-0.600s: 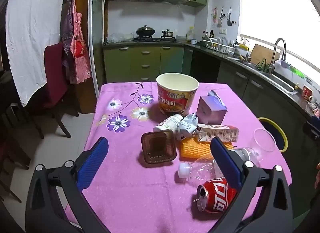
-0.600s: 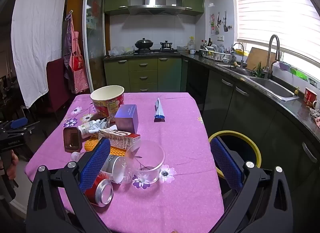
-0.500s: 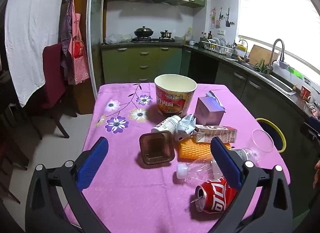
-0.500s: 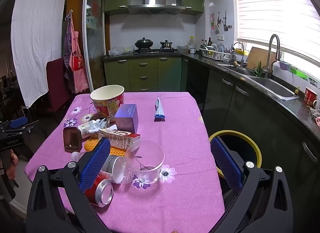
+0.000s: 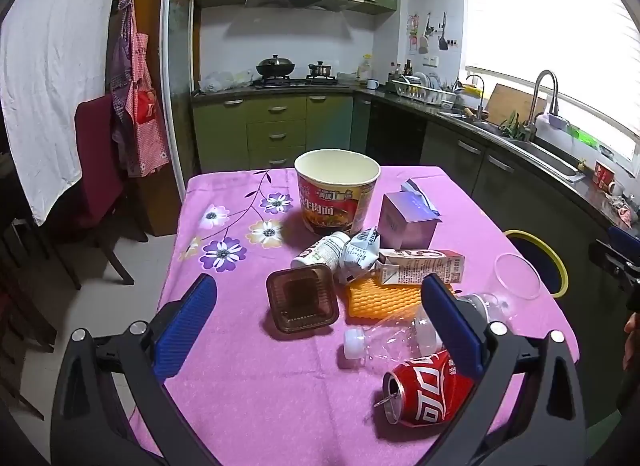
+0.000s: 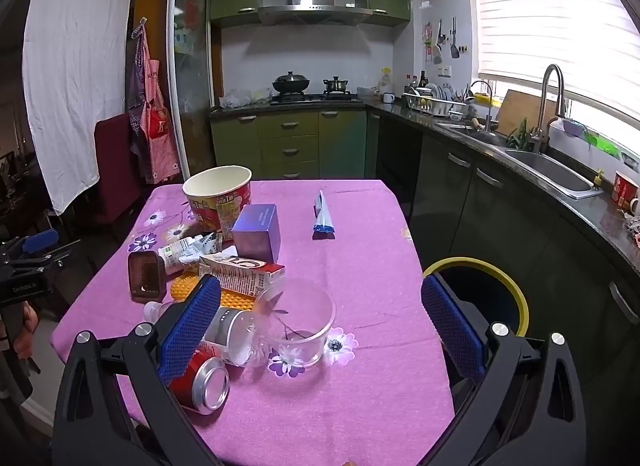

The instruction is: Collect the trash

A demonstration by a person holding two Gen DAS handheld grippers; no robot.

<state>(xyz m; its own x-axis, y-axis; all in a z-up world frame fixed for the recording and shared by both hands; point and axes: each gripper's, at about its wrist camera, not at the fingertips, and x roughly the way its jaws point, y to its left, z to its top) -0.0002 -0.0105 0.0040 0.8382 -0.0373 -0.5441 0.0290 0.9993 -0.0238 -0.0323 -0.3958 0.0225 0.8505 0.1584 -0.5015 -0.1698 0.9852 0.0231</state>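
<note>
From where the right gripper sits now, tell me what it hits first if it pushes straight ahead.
Most likely the clear plastic cup. The right gripper, jaws wide open and empty, points down at the table with the cup roughly centred ahead. The clear bottle lies just beside it, so depth is uncertain.

Green cabinets (image 6: 290, 137), wok (image 6: 291, 83) on stove, sink (image 6: 548, 169), red chair (image 5: 98, 153)

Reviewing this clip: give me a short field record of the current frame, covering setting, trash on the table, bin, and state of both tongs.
setting: kitchen, table with pink floral cloth
trash: noodle cup, purple box, milk carton, brown tray, clear bottle, red can, clear cup
bin: yellow-rimmed bin beside the table
left tongs: open, holding nothing
right tongs: open, holding nothing
progress: nothing picked up yet
</note>
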